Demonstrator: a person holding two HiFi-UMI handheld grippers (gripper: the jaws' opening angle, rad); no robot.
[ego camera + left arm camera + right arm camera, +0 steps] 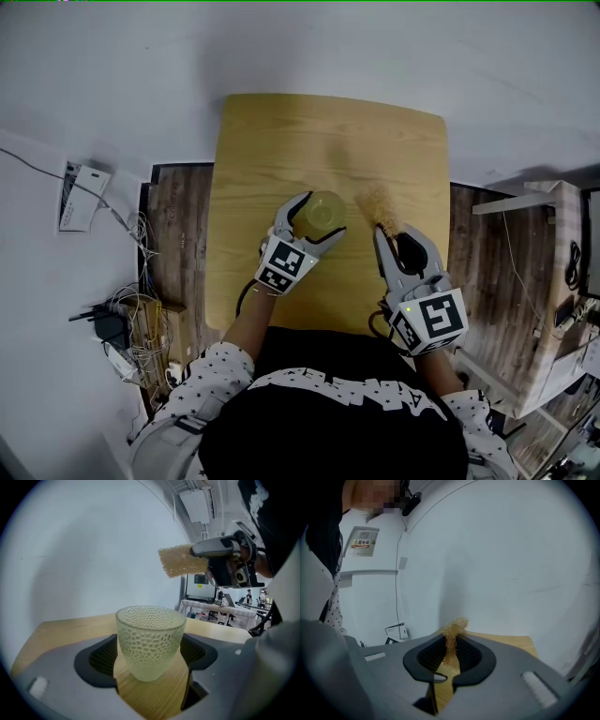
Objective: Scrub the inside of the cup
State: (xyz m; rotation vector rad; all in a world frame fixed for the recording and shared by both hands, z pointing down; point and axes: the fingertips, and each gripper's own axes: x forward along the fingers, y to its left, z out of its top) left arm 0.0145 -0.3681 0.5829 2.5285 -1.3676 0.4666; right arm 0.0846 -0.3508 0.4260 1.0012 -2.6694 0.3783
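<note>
The pale green, dimpled glass cup (324, 208) (150, 639) stands upright on the light wooden table (281, 141), near its middle. I have my left gripper (322, 219) (150, 652) closed around the cup, with one dark pad pressed against each side of it. Its mouth is open and I see nothing inside it. My right gripper (395, 244) (451, 654) (224, 557) is clamped on a tan, fibrous scrubbing sponge (377, 205) (453, 637) (181, 560), which sticks out past the jaw tips. In the head view the sponge sits just beside the cup, on its right. In the left gripper view it hangs above the cup's rim and off to the right, not touching the cup.
</note>
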